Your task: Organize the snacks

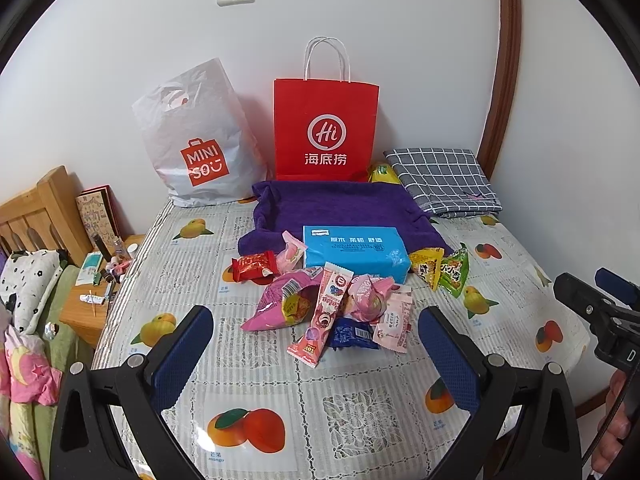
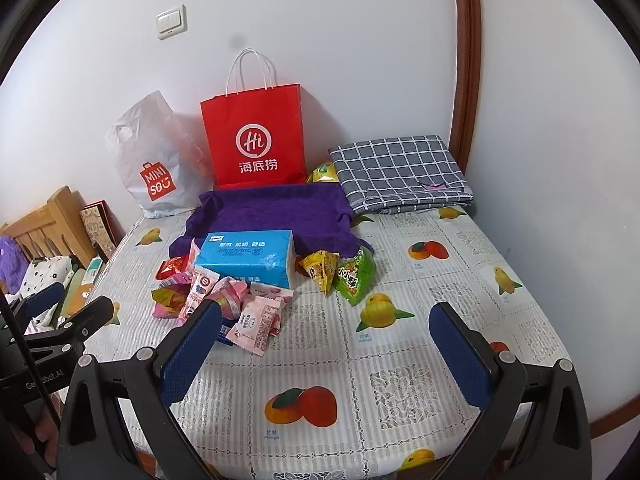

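A pile of snack packets lies mid-table on a fruit-print cloth, pink, red, blue and striped wrappers; it shows in the right wrist view too. Yellow and green triangular packets lie to its right. A blue tissue pack sits behind, on a purple towel. A red paper bag and a white Miniso bag stand against the wall. My left gripper is open and empty, just before the pile. My right gripper is open and empty, right of the pile.
A folded grey checked cloth lies at the back right, with a yellow packet beside the red bag. A cluttered wooden nightstand and a bed stand left of the table. The right gripper shows at the right edge.
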